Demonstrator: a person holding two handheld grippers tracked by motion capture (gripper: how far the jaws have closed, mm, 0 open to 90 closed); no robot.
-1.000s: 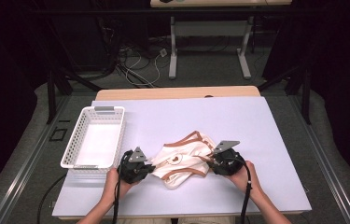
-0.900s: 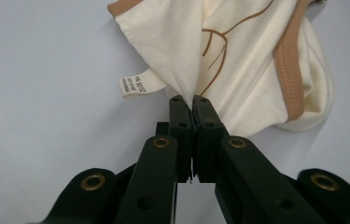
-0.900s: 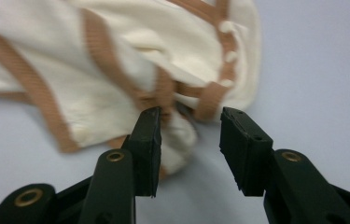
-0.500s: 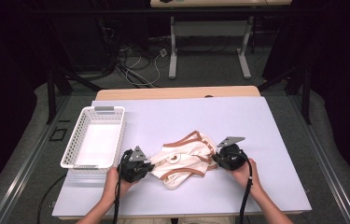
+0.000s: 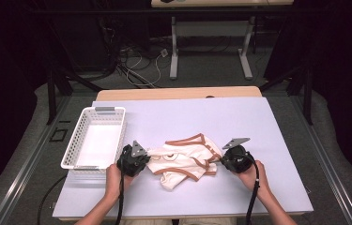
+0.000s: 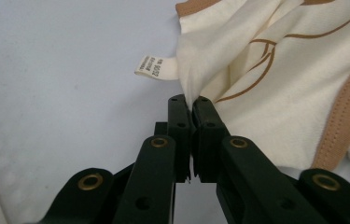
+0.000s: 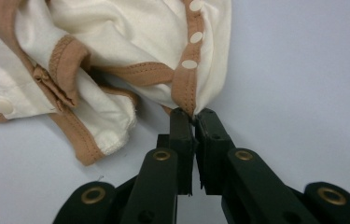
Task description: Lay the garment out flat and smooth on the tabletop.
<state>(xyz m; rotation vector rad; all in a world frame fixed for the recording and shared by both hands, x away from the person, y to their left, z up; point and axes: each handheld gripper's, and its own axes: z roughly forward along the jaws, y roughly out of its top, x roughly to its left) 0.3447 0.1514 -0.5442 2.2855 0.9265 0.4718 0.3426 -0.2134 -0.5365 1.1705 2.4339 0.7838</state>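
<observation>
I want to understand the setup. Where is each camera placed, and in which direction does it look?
High view: above the person's side, looking forward and down at the table, the basket and both hands.
Left gripper view: on the left gripper, along its jaws, shut on the cream garment.
Right gripper view: on the right gripper, along its jaws, shut on the garment's brown snap trim.
All share the garment.

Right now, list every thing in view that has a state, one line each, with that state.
Cream garment: crumpled on the table, pinched at both ends.
Left gripper: shut on a cream fold beside the label.
Right gripper: shut on the brown snap-button trim; its jaws have just been closing.
White basket: upright, nothing in it.
Table: bears the garment and the basket.
</observation>
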